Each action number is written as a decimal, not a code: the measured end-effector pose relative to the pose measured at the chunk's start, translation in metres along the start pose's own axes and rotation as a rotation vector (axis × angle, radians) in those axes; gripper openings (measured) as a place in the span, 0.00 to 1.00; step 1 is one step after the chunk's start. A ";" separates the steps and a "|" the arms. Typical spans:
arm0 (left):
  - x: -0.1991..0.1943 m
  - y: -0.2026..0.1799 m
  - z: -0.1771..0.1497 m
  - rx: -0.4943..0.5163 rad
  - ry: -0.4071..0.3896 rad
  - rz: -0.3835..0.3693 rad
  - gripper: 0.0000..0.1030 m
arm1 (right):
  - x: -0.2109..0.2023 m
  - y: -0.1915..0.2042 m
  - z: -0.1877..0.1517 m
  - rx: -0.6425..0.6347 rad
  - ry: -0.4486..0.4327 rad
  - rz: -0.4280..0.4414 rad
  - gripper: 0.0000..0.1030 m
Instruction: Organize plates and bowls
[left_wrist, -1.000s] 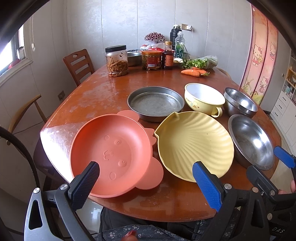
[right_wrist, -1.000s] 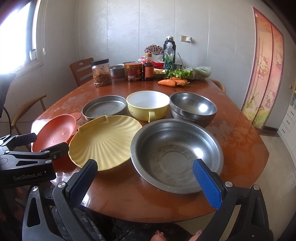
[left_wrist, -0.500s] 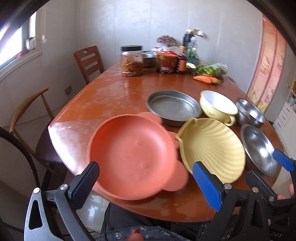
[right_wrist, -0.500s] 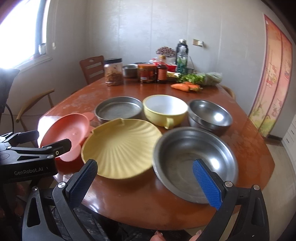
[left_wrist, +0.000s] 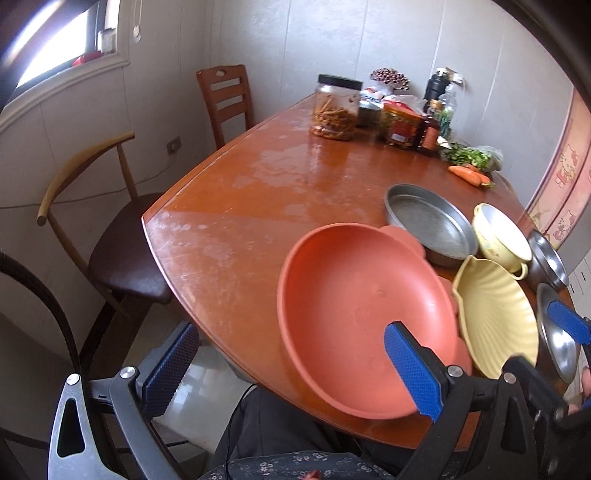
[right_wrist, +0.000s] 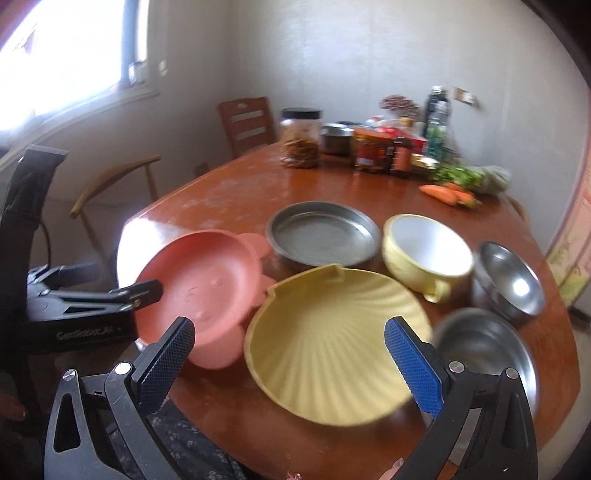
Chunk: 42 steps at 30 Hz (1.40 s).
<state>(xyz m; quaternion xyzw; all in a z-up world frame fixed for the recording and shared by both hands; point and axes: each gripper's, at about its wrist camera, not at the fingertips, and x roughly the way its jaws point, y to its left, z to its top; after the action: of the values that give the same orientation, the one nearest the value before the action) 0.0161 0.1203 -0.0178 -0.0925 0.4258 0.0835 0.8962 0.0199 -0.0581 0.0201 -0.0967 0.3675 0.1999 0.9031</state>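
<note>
Both grippers stand spread and empty: the left gripper (left_wrist: 288, 363) is near the orange plate (left_wrist: 362, 314), which overhangs the near edge of the tabletop (left_wrist: 258, 192); the right gripper (right_wrist: 288, 354) faces the yellow shell plate (right_wrist: 332, 332). A clumsy nudge could tip the orange plate off the edge. Beyond, the steel bowl (right_wrist: 487, 350), metal pan (right_wrist: 325, 232), yellow cup-bowl (right_wrist: 428, 247) and small steel bowl (right_wrist: 513, 280) crowd together; sliding one would likely knock its neighbours.

Blown-out window (right_wrist: 55, 55) daylight from the left, motion-blurred right view, dark fisheye corners.
</note>
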 end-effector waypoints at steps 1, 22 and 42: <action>0.002 0.003 0.001 -0.005 0.004 0.000 0.98 | 0.005 0.005 0.002 -0.007 0.019 0.029 1.00; 0.013 0.020 -0.008 -0.043 0.122 -0.157 0.72 | 0.098 0.014 0.058 -0.068 0.185 0.134 0.97; 0.024 -0.004 0.012 0.027 0.130 -0.165 0.49 | 0.119 0.026 0.060 -0.061 0.267 0.255 0.62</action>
<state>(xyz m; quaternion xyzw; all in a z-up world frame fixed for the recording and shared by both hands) 0.0408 0.1214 -0.0288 -0.1203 0.4750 -0.0026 0.8717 0.1236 0.0192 -0.0215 -0.1024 0.4870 0.3093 0.8103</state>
